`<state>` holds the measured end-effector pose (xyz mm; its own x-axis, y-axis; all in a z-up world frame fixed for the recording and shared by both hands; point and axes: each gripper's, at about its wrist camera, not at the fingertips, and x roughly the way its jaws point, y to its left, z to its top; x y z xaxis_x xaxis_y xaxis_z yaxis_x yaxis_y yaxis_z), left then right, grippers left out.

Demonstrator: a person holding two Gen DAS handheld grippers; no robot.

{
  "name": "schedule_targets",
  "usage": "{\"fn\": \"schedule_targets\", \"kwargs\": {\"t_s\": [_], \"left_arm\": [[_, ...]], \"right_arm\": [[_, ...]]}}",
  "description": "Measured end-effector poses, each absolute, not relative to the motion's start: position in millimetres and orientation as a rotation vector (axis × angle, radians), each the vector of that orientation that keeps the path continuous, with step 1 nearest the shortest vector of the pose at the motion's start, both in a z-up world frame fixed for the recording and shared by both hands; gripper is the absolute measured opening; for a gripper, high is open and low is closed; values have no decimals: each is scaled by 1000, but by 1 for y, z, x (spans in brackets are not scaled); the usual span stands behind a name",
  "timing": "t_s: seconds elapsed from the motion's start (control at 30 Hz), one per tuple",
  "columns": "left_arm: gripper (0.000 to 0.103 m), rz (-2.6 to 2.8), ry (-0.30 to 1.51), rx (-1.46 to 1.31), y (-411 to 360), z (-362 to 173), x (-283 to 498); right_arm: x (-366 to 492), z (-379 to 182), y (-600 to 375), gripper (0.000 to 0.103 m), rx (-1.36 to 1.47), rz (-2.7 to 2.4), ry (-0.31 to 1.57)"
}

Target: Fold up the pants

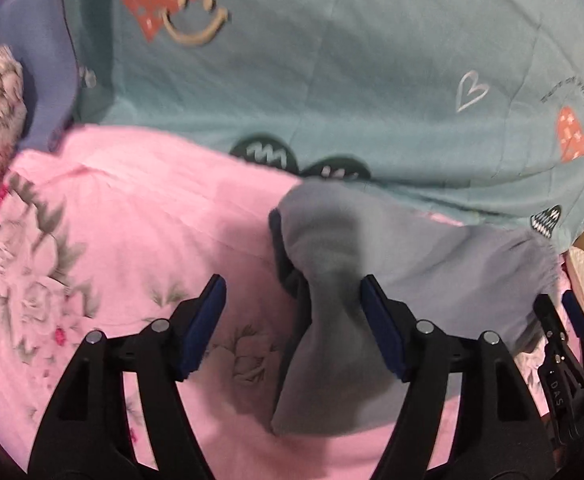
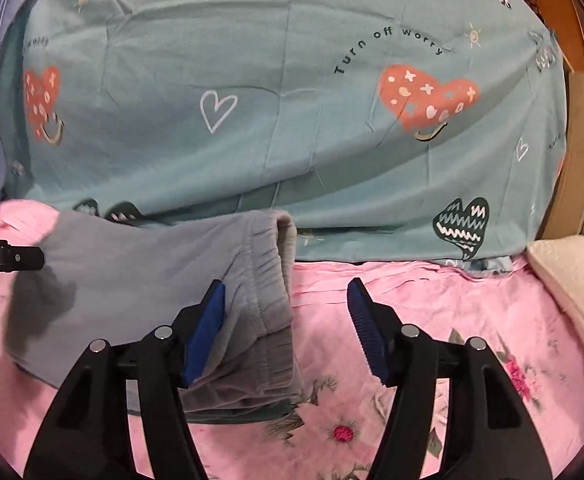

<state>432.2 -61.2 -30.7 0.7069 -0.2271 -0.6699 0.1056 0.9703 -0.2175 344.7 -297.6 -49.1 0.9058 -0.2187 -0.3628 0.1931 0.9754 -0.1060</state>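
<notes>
- The left claw (image 1: pixel 292 320) is spread wide and grips nothing; a bunched part of the grey pants (image 1: pixel 331 280) lies between its blue pads, close against the right-hand pad.
- The right claw (image 2: pixel 286 326) is likewise released, its left pad (image 2: pixel 206 332) over the pants (image 2: pixel 152 280) near the gathered elastic waistband (image 2: pixel 268 264), its right pad over bare sheet.
- The pants lie folded over on a pink floral sheet (image 2: pixel 411 312) covering the bed, with a darker lining showing at one edge in the left wrist view.
- In the left wrist view the right claw (image 1: pixel 567 320) appears at the far right, just beside the waistband end; in the right wrist view the body of the left claw (image 2: pixel 8 258) reaches in from the left edge, over the pants.
- A cream pillow (image 2: pixel 571 288) sits at the right of the sheet.
- Beyond the pants, a teal quilt (image 2: pixel 292 120) printed with hearts and the words "Turn off worry" rises behind.
- A wooden bed frame (image 2: pixel 579 140) shows at the far right.
</notes>
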Motion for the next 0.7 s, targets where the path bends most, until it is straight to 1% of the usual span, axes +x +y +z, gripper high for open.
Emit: {"fn": "schedule_targets", "kwargs": {"t_s": [0.03,0.13,0.2,0.23,0.27,0.3,0.33,0.37,0.4,0.43,0.47,0.53,0.57,0.6,0.63,0.67,0.7], "left_arm": [[69,-210,720,-171,-61,-19,422],[75,-270,635,-154,-74,6,407],[77,-242,672,-102,-90,-3,413],[77,-205,707,-76,-96,-14,421],[73,-165,745,-51,-100,-24,428],[62,-110,793,-31,-100,-37,437],[62,-61,851,-26,-97,-55,449],[67,-43,886,-65,-87,-68,454],[73,-35,874,-96,-80,-73,454],[82,-19,867,-103,-77,-75,454],[81,-28,867,-112,-75,-75,454],[72,-63,843,-126,-73,-65,447],[63,-92,821,-144,-71,-56,440],[64,-138,782,-172,-69,-44,431],[67,-173,741,-177,-68,-36,422],[71,-168,706,-135,-71,-30,416],[76,-144,702,-78,-77,-31,415]], "right_arm": [[337,-42,-299,63,-45,-181,357],[323,-18,-302,63,46,-36,269],[333,-14,-299,62,75,44,315],[345,-17,-295,59,78,93,383],[356,-24,-291,46,65,111,451],[369,-37,-285,39,24,93,540],[380,-52,-281,35,-11,74,625],[390,-72,-281,25,-53,35,708],[396,-84,-283,17,-68,28,755],[395,-89,-285,15,-70,24,749],[392,-87,-287,14,-57,23,731],[387,-80,-286,13,-39,12,715],[381,-72,-286,13,-26,9,682],[374,-63,-286,14,-14,19,635],[367,-56,-287,14,-7,28,593],[364,-52,-288,15,-9,19,580],[368,-56,-289,15,-11,1,610]]}}
